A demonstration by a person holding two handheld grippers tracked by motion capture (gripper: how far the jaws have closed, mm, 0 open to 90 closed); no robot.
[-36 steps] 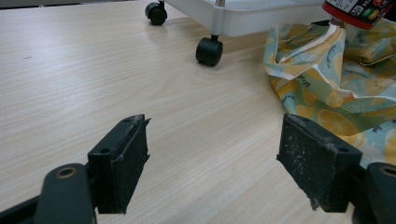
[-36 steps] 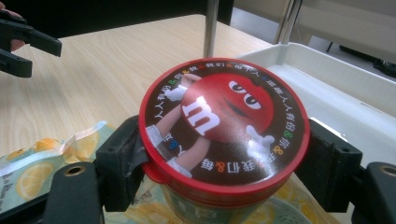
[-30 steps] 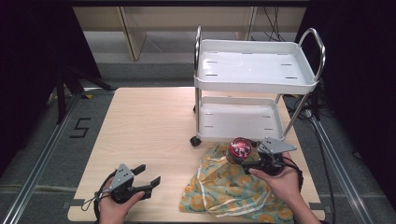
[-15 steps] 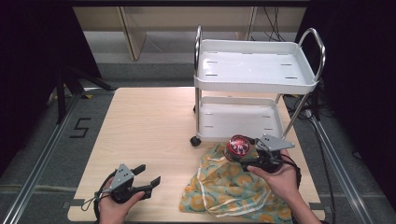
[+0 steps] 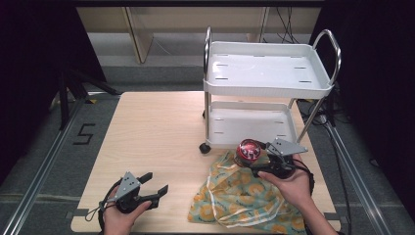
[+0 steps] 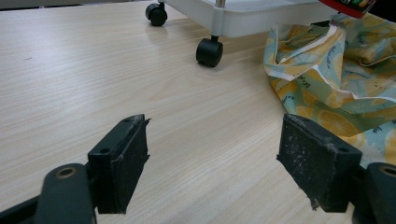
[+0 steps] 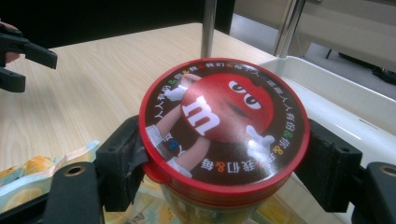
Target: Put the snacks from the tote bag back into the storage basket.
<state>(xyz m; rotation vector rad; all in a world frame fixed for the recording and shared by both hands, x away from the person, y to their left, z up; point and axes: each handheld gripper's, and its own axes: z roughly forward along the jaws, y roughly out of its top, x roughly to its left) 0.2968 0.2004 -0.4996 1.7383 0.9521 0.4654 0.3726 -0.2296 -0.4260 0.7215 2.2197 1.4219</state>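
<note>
My right gripper is shut on a round candy tub with a red lid, held upright above the yellow lemon-print cloth bag, close to the front edge of the white cart's lower shelf. My left gripper rests low at the table's front left, jaws wide open with bare wood between them. Its far-off jaw tips appear at the left edge of the right gripper view.
The two-tier white cart stands on black castors at the back right of the wooden table. The cloth bag spreads over the front right corner. Grey floor and rails run along both table sides.
The right gripper has carried the candy tub slightly up and toward the cart's lower shelf. The left gripper has stayed put.
</note>
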